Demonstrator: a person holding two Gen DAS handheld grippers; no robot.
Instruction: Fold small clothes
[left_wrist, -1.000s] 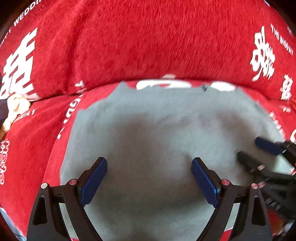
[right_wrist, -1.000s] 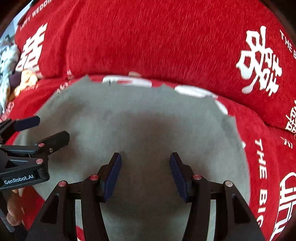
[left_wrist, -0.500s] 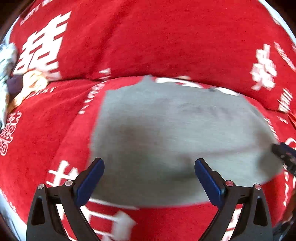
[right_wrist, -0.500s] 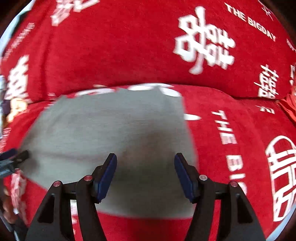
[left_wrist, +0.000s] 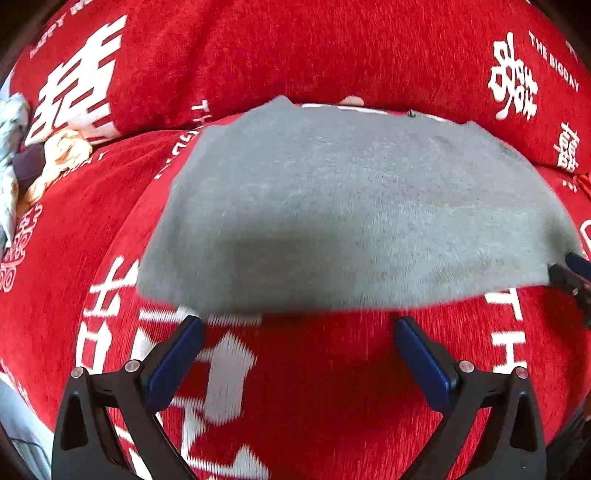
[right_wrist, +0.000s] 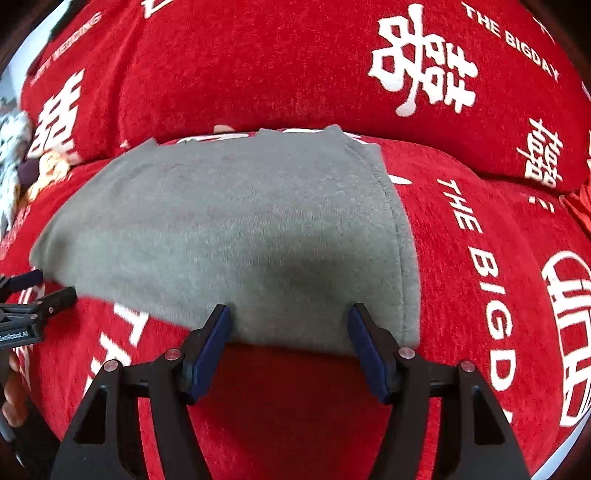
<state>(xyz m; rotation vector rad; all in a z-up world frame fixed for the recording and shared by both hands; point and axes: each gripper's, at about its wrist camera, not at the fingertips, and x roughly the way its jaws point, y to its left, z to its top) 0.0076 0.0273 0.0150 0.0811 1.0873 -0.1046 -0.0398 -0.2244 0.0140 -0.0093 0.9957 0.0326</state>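
A grey fleece garment (left_wrist: 351, 206) lies flat, folded into a rough rectangle, on the red sofa seat; it also shows in the right wrist view (right_wrist: 236, 236). My left gripper (left_wrist: 295, 332) is open and empty, just in front of the garment's near edge. My right gripper (right_wrist: 290, 319) is open and empty, its fingertips at the near edge close to the garment's hemmed right side. The right gripper's tips show at the left wrist view's right edge (left_wrist: 570, 273); the left gripper shows at the right wrist view's left edge (right_wrist: 37, 291).
The red sofa cover (left_wrist: 314, 387) with white lettering covers the seat, and the backrest (right_wrist: 258, 66) rises behind the garment. A pile of other small clothes (left_wrist: 22, 155) lies at the far left of the seat.
Both grippers have pulled back toward me from above the grey garment to its near edge. The right gripper has opened wider. The garment lies still.
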